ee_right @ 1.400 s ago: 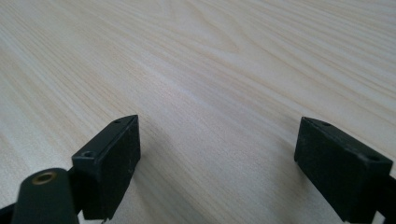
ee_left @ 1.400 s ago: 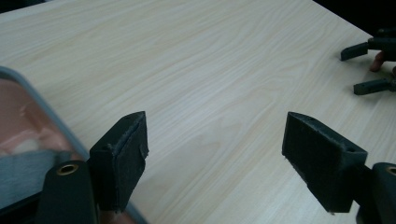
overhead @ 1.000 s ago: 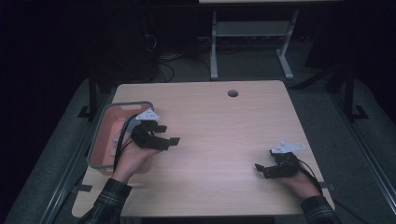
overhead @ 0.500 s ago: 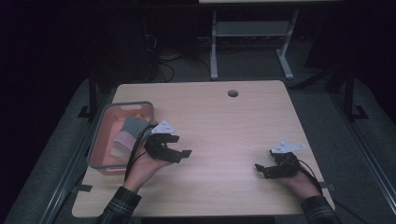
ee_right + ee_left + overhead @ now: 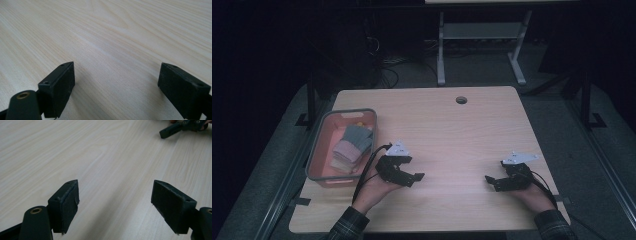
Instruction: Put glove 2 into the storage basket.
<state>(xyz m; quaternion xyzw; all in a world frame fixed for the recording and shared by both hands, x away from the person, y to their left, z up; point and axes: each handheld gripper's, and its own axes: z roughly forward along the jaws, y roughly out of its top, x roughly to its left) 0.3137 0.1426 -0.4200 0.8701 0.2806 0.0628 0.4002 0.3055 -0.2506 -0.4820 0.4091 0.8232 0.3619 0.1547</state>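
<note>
The folded cloths (image 5: 351,145) lie in the pink basket (image 5: 314,152) at the table's left edge: a grey one on top, a pinkish one beneath it, and a paler layer under those. A small yellowish item sits at the basket's far end; you cannot tell from the high view what it is.

Your left gripper (image 5: 404,175) rests just beside the basket's right wall, jaws spread wide with nothing between them; the left gripper view confirms bare wood between the pads (image 5: 68,205). Your right gripper (image 5: 497,182) sits well apart, near the table's (image 5: 452,130) right front, jaws likewise spread and empty, with only wood grain between its pads (image 5: 62,87).

Assessment: no cloth lies loose on the table, so the loading of the basket appears finished. Both tools are parked low and clear of the work. Nothing further seems outstanding, unless the cloths are to come out again.
</note>
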